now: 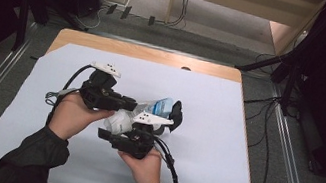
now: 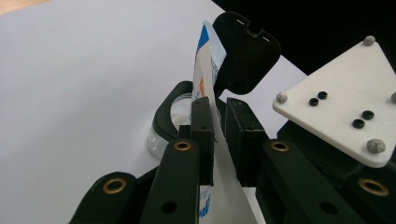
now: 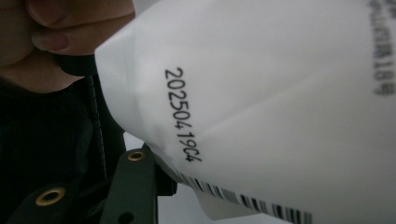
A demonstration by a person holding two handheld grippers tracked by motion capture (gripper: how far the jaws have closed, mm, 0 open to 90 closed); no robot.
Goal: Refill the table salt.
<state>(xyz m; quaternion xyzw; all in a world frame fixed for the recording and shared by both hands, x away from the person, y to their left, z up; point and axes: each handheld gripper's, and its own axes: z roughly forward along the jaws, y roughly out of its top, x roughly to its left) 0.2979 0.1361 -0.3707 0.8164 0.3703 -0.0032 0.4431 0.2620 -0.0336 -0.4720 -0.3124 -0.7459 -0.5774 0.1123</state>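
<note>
A white pouch [image 1: 158, 105] with blue print hangs between the two grippers above the middle of the table. My left gripper [image 1: 131, 102] is shut on it, and in the left gripper view its pads [image 2: 203, 135] pinch the pouch [image 2: 205, 60] edge-on. Just beyond stands a clear container [image 2: 180, 105] with a black rim and an open black flip lid [image 2: 243, 51], which also appears in the high view [image 1: 176, 115]. My right gripper [image 1: 165, 125] points at that container from the near side. In the right gripper view the pouch [image 3: 280, 93], with a printed date code and a barcode, hides its jaws.
A white sheet [image 1: 202, 144] covers most of the wooden table [image 1: 157, 55]. Cables [image 1: 262, 149] run along the floor to the right of the table, near a dark stand [image 1: 290, 78]. Both forearms come in from the bottom edge of the high view.
</note>
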